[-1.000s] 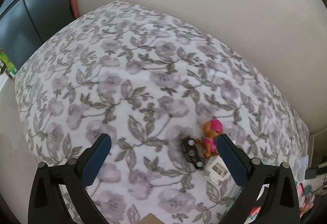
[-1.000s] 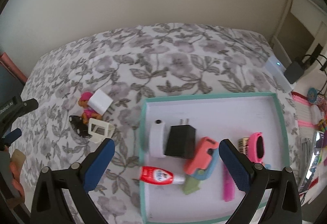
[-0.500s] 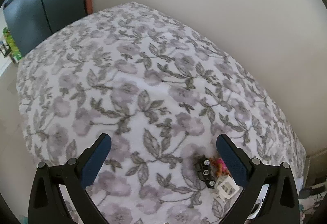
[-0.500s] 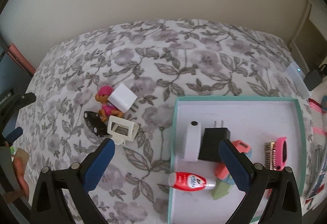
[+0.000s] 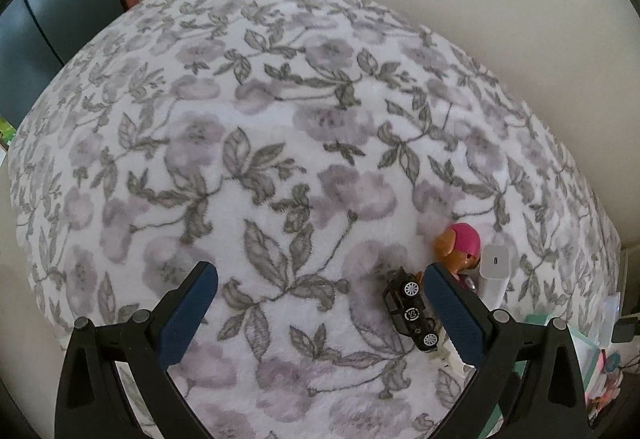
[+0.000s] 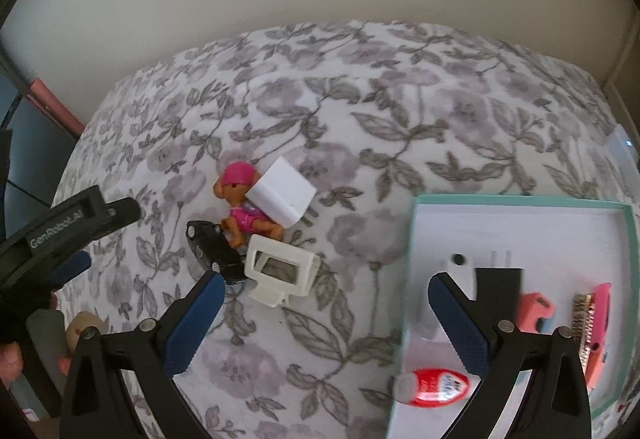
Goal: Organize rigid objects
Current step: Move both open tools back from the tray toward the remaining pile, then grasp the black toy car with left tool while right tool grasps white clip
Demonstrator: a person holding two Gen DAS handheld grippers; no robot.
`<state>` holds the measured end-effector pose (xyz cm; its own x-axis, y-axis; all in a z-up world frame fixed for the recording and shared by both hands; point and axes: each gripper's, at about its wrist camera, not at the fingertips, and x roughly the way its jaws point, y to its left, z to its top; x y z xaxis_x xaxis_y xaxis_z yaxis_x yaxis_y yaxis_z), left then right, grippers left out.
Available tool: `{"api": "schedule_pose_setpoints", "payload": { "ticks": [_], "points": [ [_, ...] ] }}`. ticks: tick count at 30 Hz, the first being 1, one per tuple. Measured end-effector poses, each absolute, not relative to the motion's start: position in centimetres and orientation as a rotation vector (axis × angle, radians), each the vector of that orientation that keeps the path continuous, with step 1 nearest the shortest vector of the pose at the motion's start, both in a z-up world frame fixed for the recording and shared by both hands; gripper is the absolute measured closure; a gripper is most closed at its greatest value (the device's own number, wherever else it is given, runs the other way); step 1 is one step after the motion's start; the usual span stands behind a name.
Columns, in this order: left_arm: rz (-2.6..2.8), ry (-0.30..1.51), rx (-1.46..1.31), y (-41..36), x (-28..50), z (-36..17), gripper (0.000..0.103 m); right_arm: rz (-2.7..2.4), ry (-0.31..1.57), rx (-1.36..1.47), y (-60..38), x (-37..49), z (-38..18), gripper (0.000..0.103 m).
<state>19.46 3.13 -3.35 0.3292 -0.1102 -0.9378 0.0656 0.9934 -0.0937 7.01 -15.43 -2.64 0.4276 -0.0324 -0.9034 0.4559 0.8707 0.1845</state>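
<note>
Both tongs have swung left off the tray [image 6: 520, 203] toward the toy cluster. Right tongs [image 6: 320, 319] gape wide, empty, just short of the frame [image 6: 280, 271]; left tongs [image 5: 320, 303], equally open and empty, sit left of the car [image 5: 412, 309]. Doll [image 6: 244, 207] and cube [image 6: 284, 195] touch behind; tray contents are partly hidden.

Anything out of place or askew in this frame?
Yes. Four items lie in a loose heap on the bedspread outside the teal tray: the black toy car on its side, wheels showing, the pink-capped figure lying down, the white charger cube tilted, and a white frame piece.
</note>
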Motion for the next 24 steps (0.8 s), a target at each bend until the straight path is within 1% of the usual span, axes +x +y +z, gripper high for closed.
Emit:
{"api": "schedule_pose_setpoints", "payload": {
  "ticks": [9, 24],
  "points": [
    [-0.112, 1.272, -0.033, 2.8, 20.3, -5.0, 0.001, -0.279, 1.117, 0.403, -14.0, 9.4, -4.6, 0.000],
    [-0.141, 1.290, -0.001, 1.9, 20.6, -5.7, 0.001, -0.291, 1.147, 0.400, -13.7, 11.5, -7.3, 0.000]
  ]
}}
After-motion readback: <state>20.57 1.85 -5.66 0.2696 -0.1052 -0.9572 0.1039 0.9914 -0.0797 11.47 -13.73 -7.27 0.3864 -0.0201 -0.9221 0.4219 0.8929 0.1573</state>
